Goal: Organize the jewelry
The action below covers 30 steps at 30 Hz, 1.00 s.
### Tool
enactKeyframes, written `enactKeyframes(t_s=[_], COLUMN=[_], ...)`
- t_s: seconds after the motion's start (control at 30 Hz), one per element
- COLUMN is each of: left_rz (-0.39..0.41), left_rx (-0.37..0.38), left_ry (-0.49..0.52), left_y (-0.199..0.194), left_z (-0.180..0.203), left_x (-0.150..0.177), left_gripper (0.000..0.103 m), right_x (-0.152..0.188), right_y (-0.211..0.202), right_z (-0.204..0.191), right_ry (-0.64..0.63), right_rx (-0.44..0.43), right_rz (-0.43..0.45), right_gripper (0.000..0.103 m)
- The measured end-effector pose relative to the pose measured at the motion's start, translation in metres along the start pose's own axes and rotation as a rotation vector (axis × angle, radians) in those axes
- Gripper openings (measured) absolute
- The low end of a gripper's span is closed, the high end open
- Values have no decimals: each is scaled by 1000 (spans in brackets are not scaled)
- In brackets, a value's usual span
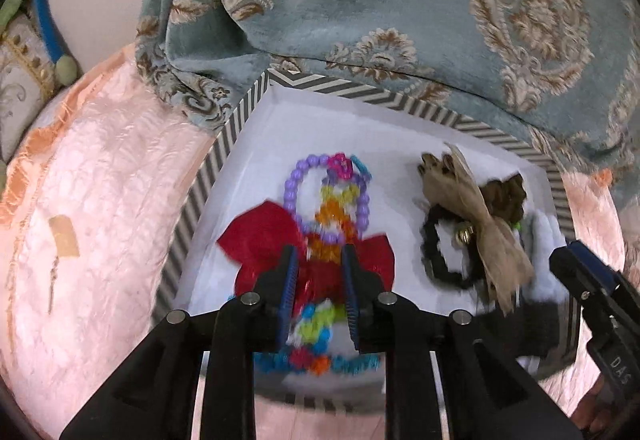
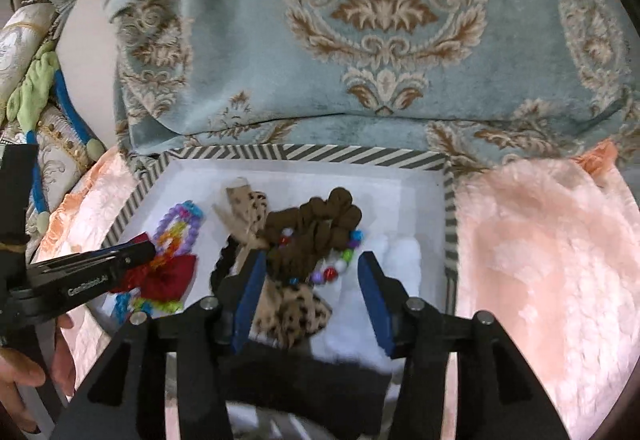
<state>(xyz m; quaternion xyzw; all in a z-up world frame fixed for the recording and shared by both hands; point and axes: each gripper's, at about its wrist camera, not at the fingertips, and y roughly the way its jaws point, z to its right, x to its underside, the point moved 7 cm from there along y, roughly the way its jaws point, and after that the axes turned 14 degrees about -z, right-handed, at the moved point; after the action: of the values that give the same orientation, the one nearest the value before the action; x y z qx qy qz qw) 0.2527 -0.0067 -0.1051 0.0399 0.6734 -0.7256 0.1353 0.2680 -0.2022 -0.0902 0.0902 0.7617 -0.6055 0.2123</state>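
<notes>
- The jaws of the left gripper (image 1: 318,260) stand apart with a narrow gap, hanging over the glossy red fabric bow (image 1: 260,240) and the multicoloured bead string (image 1: 334,215); whether the blue pads (image 1: 290,280) touch either one cannot be told through the blur.
- The jaws of the right gripper (image 2: 312,268) stand wide apart, with the dark brown gathered scrunchie (image 2: 320,220) and a leopard-print fabric piece (image 2: 292,314) lying between and below them, ungripped.
- All the jewelry lies in a shallow white-lined box with a grey-and-white striped rim (image 1: 224,143), which sits on a pink quilted satin cover (image 1: 100,199).
- In the left wrist view, a purple bead loop (image 1: 292,191) sits at 12 o'clock from the red bow, and a blue and multicoloured bead strand (image 1: 316,356) lies at 6 o'clock, under the gripper's fingers.
- At 3 o'clock from the red bow lie a tan ribbon bow with a small gold bell (image 1: 480,236) and a black elastic hair band (image 1: 440,256), touching each other.
- In the right wrist view, a small string of white, red and blue beads (image 2: 336,268) rests against the brown scrunchie at its 5 o'clock.
- White fluffy material (image 2: 400,260) fills the box's corner at 3 o'clock.
- A teal velvet cloth with beige damask medallions (image 2: 380,19) drapes behind the box at 12 o'clock.
</notes>
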Motion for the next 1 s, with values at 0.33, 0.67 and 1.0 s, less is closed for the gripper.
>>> enactKeyframes(t_s=[0.33, 0.67, 1.0], left_rz=[93, 199, 243], left_rx=[-25, -49, -61], left_ry=[34, 29, 11], left_y=[-49, -98, -121], left_z=[5, 4, 1], left_x=[41, 50, 57], left_gripper=[5, 5, 5], right_x=[38, 48, 50], right_y=[-38, -72, -101], right_z=[-20, -43, -59], right_ry=[-8, -11, -25], right_rx=[51, 88, 109], right_rz=[32, 70, 112], right_gripper=[59, 63, 69])
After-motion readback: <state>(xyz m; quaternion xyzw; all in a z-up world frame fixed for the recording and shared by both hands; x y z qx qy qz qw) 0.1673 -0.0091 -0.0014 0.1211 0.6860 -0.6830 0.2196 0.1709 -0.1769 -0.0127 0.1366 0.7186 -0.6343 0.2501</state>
